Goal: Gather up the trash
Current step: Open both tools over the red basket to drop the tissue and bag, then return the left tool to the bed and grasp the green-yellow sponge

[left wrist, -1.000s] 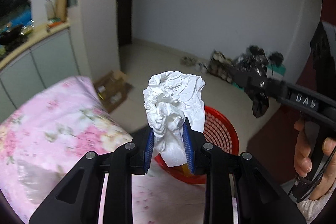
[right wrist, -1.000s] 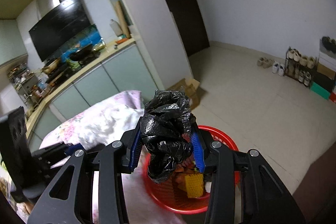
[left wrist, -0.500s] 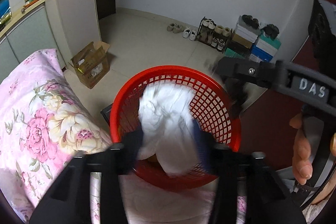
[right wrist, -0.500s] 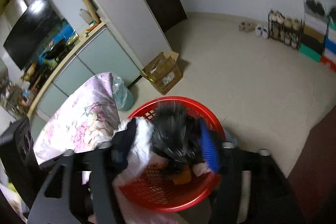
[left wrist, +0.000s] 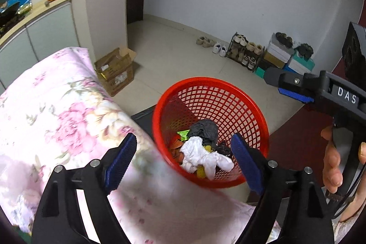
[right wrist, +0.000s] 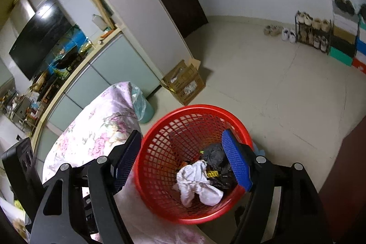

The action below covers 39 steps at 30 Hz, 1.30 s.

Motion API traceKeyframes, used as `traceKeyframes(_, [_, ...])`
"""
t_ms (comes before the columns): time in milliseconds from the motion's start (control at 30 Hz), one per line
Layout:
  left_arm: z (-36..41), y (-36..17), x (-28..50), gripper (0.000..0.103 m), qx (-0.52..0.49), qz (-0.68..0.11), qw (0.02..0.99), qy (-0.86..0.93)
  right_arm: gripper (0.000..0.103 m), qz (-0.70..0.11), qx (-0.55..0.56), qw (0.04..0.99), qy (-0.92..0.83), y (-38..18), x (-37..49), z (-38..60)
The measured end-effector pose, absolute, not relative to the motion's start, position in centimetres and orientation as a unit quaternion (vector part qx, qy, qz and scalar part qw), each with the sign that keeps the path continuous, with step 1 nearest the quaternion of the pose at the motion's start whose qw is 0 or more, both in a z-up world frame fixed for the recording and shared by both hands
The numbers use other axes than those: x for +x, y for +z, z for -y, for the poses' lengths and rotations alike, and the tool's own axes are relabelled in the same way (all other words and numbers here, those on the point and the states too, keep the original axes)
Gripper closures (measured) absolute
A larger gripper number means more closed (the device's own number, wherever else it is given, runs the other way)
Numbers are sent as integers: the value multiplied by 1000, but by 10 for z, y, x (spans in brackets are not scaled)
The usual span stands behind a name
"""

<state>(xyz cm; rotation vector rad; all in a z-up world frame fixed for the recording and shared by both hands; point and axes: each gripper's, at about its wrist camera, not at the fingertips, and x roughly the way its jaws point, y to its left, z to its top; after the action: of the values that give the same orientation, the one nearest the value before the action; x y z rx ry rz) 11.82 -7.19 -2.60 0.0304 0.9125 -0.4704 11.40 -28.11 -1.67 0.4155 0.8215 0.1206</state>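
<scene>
A red mesh basket [left wrist: 205,81] [right wrist: 196,108] stands on the floor beside the table with the floral cloth. A crumpled white tissue [left wrist: 201,157] [right wrist: 196,184] and a crumpled black plastic bag [left wrist: 203,128] [right wrist: 215,154] lie in it on top of coloured wrappers. My left gripper [left wrist: 183,141] hangs above the basket with its jaws opening and nothing between its blue pads. My right gripper [right wrist: 181,134] is also over the basket, open and empty. In the left wrist view a hand holds the right gripper [left wrist: 292,88] at the right edge.
The pink floral tablecloth [left wrist: 57,118] [right wrist: 100,129] fills the left. An open cardboard box [left wrist: 115,71] [right wrist: 184,81] sits on the floor by a pillar. A shoe rack [left wrist: 247,52] [right wrist: 313,33] and stacked boxes line the far wall. A small lined bin [right wrist: 143,106] stands behind the table.
Both grippers tilted down over the basket and opened. The white tissue dropped from the left one and the black bag from the right one into the basket.
</scene>
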Motion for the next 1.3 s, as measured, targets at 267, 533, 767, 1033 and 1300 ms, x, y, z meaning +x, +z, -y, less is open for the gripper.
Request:
traceKeyframes(267, [20, -10, 71, 21, -2, -409, 892, -192, 33, -384, 143, 904, 123, 0, 100, 226])
traceKeyframes(533, [-89, -7, 18, 21, -3, -394, 917, -65, 33, -398, 107, 891, 191, 0, 97, 168])
traceKeyframes(767, [-182, -25, 2, 21, -72, -405, 911, 27, 33, -414, 79, 878, 225, -2, 96, 123])
traceKeyframes(1033, [-200, -59, 18, 21, -117, -430, 895, -15, 33, -427, 50, 865, 259, -7, 91, 71])
traceKeyframes(1300, [-182, -72, 24, 54, -99, -444, 889, -50, 33, -442, 22, 855, 270, -19, 95, 40])
